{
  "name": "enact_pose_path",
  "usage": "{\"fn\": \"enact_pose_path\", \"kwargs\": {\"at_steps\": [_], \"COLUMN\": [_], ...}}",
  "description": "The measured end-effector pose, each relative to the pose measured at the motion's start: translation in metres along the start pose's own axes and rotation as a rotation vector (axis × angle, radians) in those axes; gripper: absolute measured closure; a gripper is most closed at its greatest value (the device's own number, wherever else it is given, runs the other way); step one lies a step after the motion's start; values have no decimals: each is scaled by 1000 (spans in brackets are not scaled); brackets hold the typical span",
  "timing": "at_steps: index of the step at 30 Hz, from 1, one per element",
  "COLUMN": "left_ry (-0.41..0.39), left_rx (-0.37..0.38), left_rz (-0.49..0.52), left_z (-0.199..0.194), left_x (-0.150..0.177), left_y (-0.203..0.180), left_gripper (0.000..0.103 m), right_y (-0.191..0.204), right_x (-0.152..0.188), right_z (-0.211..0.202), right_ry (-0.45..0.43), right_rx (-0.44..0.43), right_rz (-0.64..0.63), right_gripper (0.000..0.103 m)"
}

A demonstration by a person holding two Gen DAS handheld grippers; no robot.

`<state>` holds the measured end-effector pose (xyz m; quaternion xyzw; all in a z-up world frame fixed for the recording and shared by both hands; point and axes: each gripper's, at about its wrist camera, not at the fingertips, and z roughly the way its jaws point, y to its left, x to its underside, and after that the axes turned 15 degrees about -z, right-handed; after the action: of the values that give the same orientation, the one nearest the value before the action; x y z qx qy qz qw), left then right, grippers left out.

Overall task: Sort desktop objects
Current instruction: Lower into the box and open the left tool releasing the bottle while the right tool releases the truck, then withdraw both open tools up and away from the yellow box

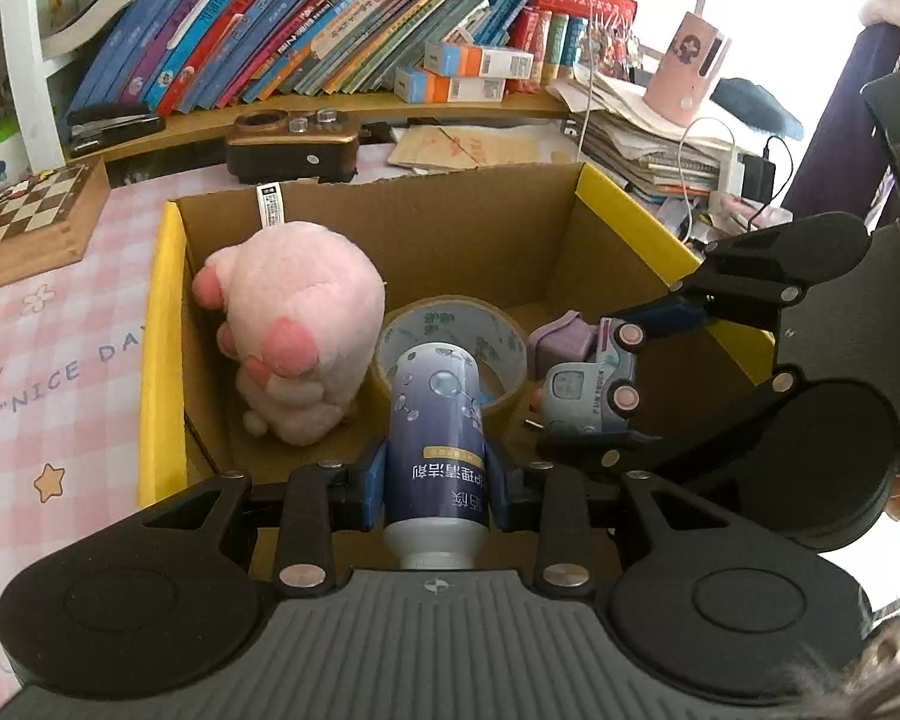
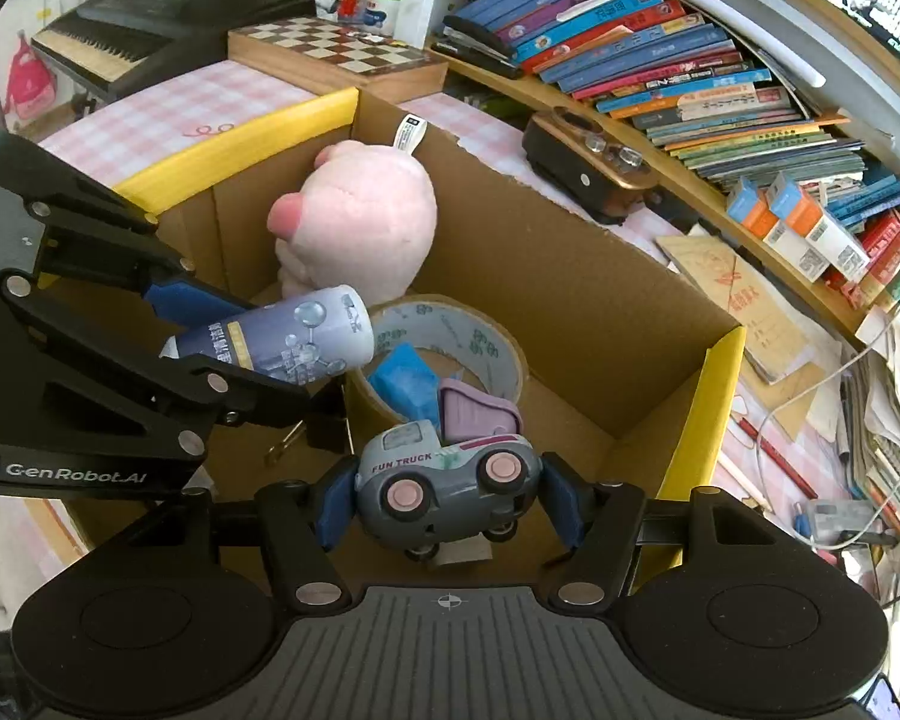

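My left gripper (image 1: 437,480) is shut on a blue-grey cleaner bottle (image 1: 437,420) and holds it over the near wall of an open cardboard box (image 1: 480,222) with yellow rims. My right gripper (image 2: 447,504) holds a grey toy truck (image 2: 444,474) with a purple bed between its pads, inside the box; its right pad looks slightly off the truck. The truck also shows in the left wrist view (image 1: 588,378). Inside the box lie a pink plush toy (image 1: 294,324), a tape roll (image 1: 450,330) and a blue piece (image 2: 405,375) in the roll.
The box stands on a pink checked mat (image 1: 48,324). A chessboard box (image 1: 24,216) is at the left, a brown device (image 1: 294,144) behind the box, a bookshelf (image 1: 306,36) at the back, and stacked papers and cables (image 1: 660,144) at the right.
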<state>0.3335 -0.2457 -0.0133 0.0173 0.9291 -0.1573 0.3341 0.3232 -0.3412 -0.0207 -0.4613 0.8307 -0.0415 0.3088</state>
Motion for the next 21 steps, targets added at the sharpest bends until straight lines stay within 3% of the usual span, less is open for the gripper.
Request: {"fn": "enact_pose_path", "kwargs": {"at_steps": [2, 6, 17, 21], "left_ry": [-29, -108, -331, -400], "left_rx": [2, 32, 34, 22], "left_rz": [-5, -15, -67, -107], "left_z": [-5, -25, -107, -139], "left_x": [2, 1, 5, 13], "left_y": [0, -2, 2, 13], "left_gripper": [69, 45, 22, 18], "right_y": [-1, -2, -4, 6], "right_x": [1, 4, 16, 21], "right_z": [-2, -11, -83, -110], "right_ry": [-9, -42, -217, -274], "right_rx": [0, 8, 117, 155], "right_rz": [18, 47, 223, 293], "right_gripper": [38, 38, 38, 38]}}
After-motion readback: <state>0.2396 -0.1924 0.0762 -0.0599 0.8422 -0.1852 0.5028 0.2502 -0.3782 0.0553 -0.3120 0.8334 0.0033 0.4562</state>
